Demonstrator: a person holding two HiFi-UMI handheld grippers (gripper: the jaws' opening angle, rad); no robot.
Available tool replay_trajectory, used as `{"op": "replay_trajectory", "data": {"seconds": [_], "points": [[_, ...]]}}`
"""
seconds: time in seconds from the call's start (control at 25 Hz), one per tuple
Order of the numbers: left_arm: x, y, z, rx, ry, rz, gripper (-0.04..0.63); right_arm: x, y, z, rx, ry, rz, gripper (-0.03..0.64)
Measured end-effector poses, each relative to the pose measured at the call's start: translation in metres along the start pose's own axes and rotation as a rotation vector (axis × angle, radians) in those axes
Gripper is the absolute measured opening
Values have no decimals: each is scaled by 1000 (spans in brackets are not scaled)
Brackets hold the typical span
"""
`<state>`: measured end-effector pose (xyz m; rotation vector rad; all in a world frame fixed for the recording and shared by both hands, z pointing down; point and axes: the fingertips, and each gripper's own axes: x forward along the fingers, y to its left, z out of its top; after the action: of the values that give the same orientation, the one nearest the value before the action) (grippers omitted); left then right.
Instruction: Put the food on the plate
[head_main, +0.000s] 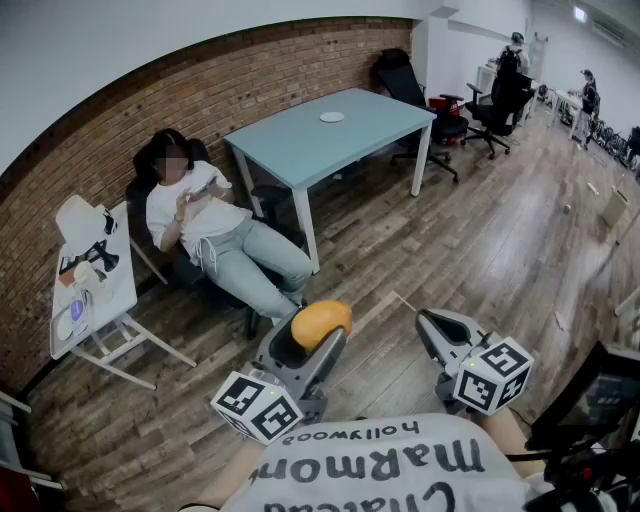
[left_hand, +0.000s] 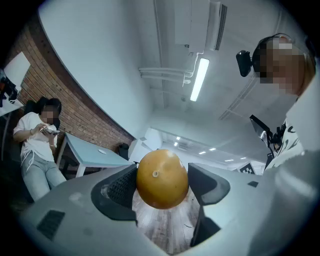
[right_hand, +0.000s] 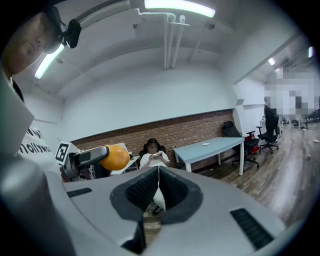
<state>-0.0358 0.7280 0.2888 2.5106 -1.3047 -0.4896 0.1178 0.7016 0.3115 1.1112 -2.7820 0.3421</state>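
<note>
An orange fruit (head_main: 320, 322) is up in the air, with my left gripper (head_main: 312, 345) shut on it, its jaws spread wide around the fruit. In the left gripper view the orange (left_hand: 162, 178) fills the gap between the dark pads (left_hand: 119, 187). My right gripper (head_main: 445, 338) is beside it on the right, shut and empty; in its own view the pads (right_hand: 145, 189) meet with nothing between them. That view also shows the orange (right_hand: 116, 156) at the left. A small white plate (head_main: 332, 117) lies on the light blue table (head_main: 300, 140) far ahead.
A person (head_main: 205, 225) sits in a chair against the brick wall (head_main: 120, 130), between me and the blue table. A white folding table (head_main: 92, 285) with small items stands at the left. Black office chairs (head_main: 425, 95) and standing people (head_main: 512, 60) are at the back right. The floor is wood plank.
</note>
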Motion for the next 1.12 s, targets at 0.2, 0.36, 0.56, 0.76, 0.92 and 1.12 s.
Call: {"op": "replay_trajectory", "data": {"seconds": [0.2,0.36,0.56,0.76,0.92,1.12], "points": [[-3,3,-1,0,4,-7,319,5,-1,-3,12,-2,-20,12],[-12,11,1,-4,4,1,319,11,8,-8,-4,5,-25,12],[-21,21,5,-13,18,-15,319,21,23,-7,12,-1,-26,12],[-33,36,3,-17,28,-43,319,34,32,-23,53,3,-68,12],[-39,55,0,-35,15,-40,319,40,33,-48,67,53,-106,12],[-31,65,-6,-56,60,-68,319,51,23,-45,92,62,-136,12]]}}
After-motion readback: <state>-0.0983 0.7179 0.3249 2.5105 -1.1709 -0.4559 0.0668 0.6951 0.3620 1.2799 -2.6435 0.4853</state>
